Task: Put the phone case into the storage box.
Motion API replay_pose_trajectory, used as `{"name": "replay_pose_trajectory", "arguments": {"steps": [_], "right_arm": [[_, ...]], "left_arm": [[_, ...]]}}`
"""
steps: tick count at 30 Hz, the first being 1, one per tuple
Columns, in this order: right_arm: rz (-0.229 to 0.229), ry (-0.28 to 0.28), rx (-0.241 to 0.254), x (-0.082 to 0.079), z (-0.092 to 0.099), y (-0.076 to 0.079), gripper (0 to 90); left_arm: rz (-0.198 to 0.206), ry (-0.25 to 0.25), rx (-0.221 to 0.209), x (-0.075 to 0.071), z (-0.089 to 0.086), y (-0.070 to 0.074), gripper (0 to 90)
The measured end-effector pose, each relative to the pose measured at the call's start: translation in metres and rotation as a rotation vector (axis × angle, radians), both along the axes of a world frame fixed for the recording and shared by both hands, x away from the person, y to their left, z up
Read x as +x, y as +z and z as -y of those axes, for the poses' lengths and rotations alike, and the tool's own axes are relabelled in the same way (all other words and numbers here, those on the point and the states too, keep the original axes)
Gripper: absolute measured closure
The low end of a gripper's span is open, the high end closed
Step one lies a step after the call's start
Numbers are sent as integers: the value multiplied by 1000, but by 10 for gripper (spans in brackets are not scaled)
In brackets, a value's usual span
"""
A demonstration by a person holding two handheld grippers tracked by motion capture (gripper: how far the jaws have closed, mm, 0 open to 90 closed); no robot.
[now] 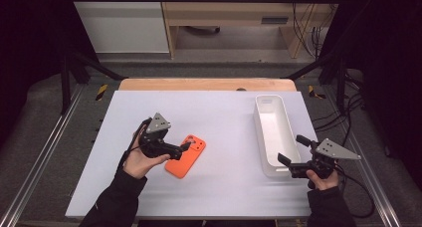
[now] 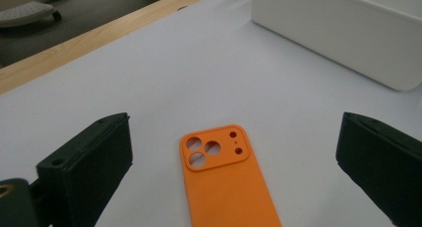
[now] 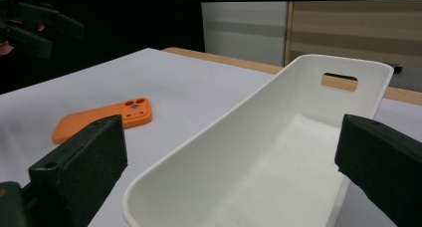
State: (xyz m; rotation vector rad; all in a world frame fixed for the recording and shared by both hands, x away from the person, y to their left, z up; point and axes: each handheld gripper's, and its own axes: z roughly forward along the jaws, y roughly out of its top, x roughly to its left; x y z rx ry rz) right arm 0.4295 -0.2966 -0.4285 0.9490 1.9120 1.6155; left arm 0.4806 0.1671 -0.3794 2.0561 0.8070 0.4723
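An orange phone case (image 1: 188, 158) lies flat on the white table, camera cutouts facing up. My left gripper (image 1: 185, 146) hovers just over its left edge, jaws wide apart and nothing between them. In the left gripper view the case (image 2: 229, 187) sits on the table below the open gripper (image 2: 236, 125). My right gripper (image 1: 292, 148) stands open at the near end of a long white bin (image 1: 276, 132). From the right gripper view, the empty bin (image 3: 278, 162) stretches away between the spread jaws of that gripper (image 3: 231, 132), with the case (image 3: 99, 120) off to the left.
The white table top (image 1: 224, 112) has a wooden strip (image 1: 206, 84) along its far edge. Metal rails run down both sides. The bin (image 2: 338, 28) stands lengthwise at the right. The left gripper (image 3: 30, 23) appears far off in the right gripper view.
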Motion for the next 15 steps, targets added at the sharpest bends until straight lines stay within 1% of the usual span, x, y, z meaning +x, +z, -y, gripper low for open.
{"name": "replay_pose_trajectory", "arguments": {"steps": [2, 3, 6, 8, 11, 14, 15], "right_arm": [[-1, 0, 0, 0, 0, 0, 5], [0, 0, -1, 0, 0, 0, 5], [-1, -1, -1, 0, 0, 0, 5], [0, 0, -1, 0, 0, 0, 5], [-3, 0, 0, 0, 0, 0, 5], [1, -1, 2, 0, 0, 0, 5], [1, -1, 1, 0, 0, 0, 5]], "left_arm": [[-1, 4, 2, 0, 1, -1, 6], [-10, 8, 6, 2, 2, -4, 5], [-16, 14, 9, 4, 3, -7, 3], [-31, 24, 10, 7, 5, -13, 1], [-53, 26, 11, 10, 6, -19, 0], [-62, 29, 10, 12, 8, -23, 0], [-73, 31, 14, 13, 10, -27, 0]]}}
